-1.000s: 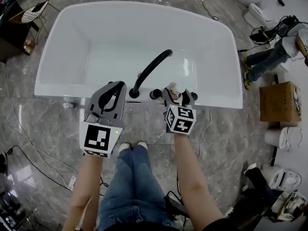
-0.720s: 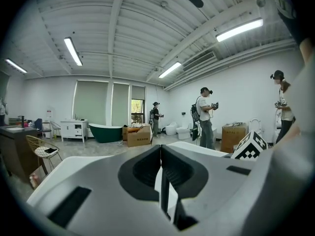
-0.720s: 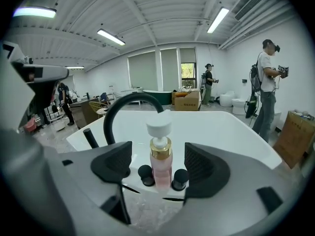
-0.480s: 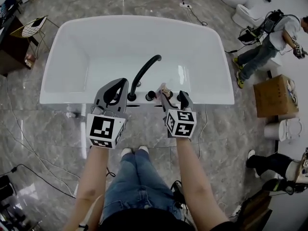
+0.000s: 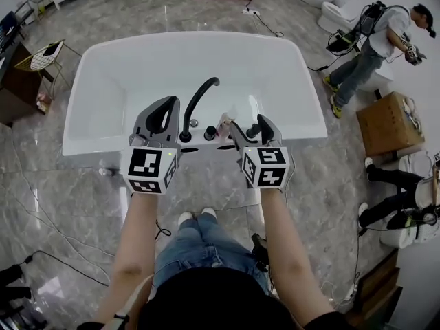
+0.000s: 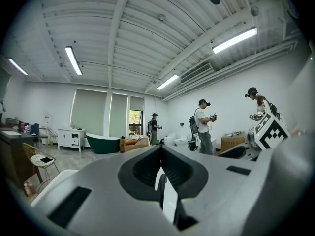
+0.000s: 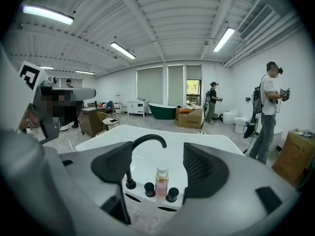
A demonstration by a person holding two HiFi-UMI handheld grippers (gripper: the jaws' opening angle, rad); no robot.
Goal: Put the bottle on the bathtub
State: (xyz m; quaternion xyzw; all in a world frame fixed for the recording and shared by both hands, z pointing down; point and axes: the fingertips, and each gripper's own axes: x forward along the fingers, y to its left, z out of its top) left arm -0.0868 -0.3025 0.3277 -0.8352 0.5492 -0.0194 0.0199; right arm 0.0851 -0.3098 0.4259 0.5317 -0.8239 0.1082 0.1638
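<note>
The bottle (image 7: 161,180) was found upright on the bathtub (image 5: 302,137) rim, between two black knobs (image 7: 149,189). It was located directly ahead of the right hand-held gripper (image 7: 158,162), whose jaws were spread and clear of it. The left hand-held gripper (image 6: 161,149), positioned farther away, was closed on nothing.

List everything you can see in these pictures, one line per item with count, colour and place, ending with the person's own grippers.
Bathtub: one, white, centre of the head view.
Faucet: one, black, curved, on the tub's near rim.
Knobs: two, black, near rim, right of the faucet.
Bottle: one, pink with a pale cap, upright on the near rim between the knobs.
Cardboard boxes: two, brown, one right of the tub, one beyond its far end.
Chair: one, gold wire frame, left of the tub.
Other people: at least two, right of the tub.
Left gripper: grey, shut, empty, over the near rim.
Right gripper: grey, open, bottle standing free ahead.
</note>
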